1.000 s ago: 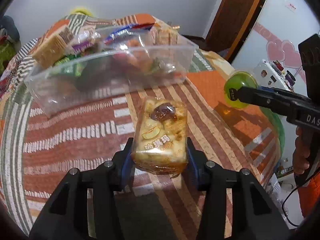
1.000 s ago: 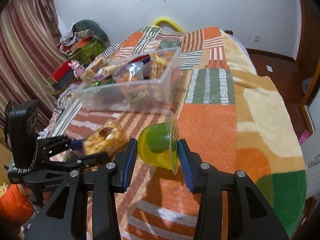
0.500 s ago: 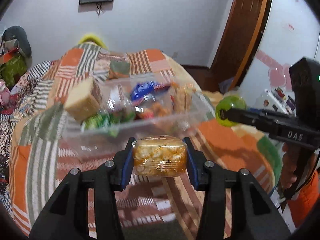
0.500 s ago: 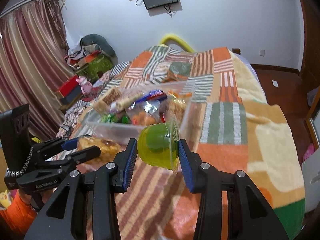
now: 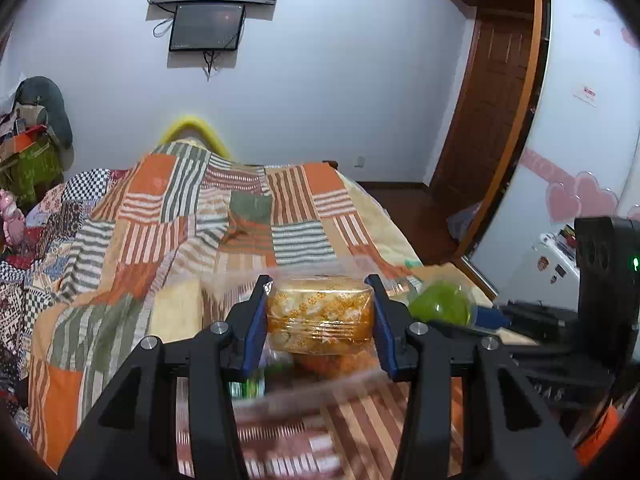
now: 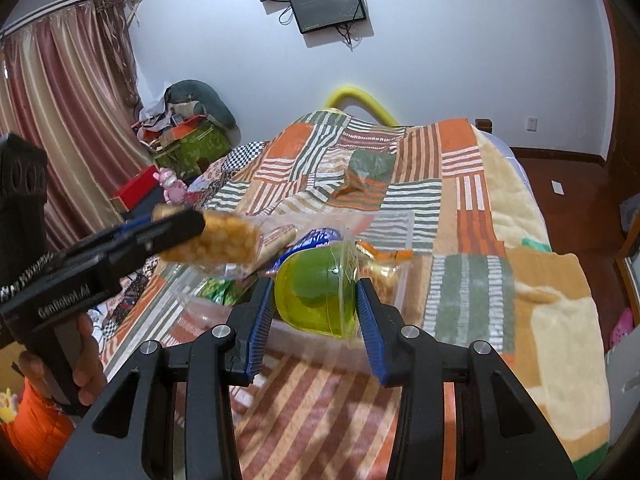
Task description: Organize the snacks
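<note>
Left gripper clamping wrapped snack cake, right gripper clamping green jelly cup, both over blurred, half-hidden clear bin.

The room is evenly and fairly brightly lit, with a cool cast on the white wall and only soft shadows. Straight lines bow near the frame edges, and the corners go black. Below the wall, the clear bin smears with motion blur, its near rim hazy. A small glint sits on the green jelly cup.
</note>
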The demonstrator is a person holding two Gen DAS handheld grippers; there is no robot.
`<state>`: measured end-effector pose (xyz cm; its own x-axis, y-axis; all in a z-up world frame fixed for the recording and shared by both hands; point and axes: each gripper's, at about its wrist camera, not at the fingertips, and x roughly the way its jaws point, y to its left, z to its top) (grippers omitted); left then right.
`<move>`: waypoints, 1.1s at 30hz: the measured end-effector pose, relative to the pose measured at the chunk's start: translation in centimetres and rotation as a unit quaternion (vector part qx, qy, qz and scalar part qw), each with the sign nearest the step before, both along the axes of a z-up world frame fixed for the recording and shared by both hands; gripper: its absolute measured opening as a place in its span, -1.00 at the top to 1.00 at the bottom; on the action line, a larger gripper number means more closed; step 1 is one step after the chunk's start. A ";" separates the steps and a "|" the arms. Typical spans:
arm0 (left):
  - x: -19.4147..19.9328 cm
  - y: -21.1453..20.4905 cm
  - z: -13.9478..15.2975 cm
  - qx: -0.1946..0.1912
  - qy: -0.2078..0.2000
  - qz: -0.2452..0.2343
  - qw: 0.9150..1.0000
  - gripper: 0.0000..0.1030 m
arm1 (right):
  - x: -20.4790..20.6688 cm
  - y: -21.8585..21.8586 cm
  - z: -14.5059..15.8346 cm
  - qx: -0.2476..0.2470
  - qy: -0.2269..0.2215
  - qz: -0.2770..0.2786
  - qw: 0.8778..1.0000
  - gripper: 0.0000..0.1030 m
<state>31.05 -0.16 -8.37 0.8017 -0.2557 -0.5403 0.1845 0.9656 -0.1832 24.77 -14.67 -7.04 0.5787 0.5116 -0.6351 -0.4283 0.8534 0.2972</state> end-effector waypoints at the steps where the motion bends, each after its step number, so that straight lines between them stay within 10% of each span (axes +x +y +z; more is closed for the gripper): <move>1: 0.5 0.0 -0.2 0.002 -0.001 0.003 1.000 0.11 | 0.4 0.2 -0.2 0.000 0.002 -0.001 1.000 0.26; 18: 1.8 -0.6 -8.2 0.055 0.085 -0.020 0.995 0.09 | 2.8 2.4 -3.8 -0.029 0.049 0.007 0.998 0.25; 33: -1.1 0.2 -5.0 0.043 0.075 0.002 0.996 -0.23 | 0.6 -0.4 -0.9 -0.037 0.036 -0.019 0.999 0.13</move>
<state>29.96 0.08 -13.37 0.7110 -0.2013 -0.6738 0.1584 0.9794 -0.1254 25.32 -15.09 -7.93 0.5485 0.4411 -0.7104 -0.3758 0.8890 0.2618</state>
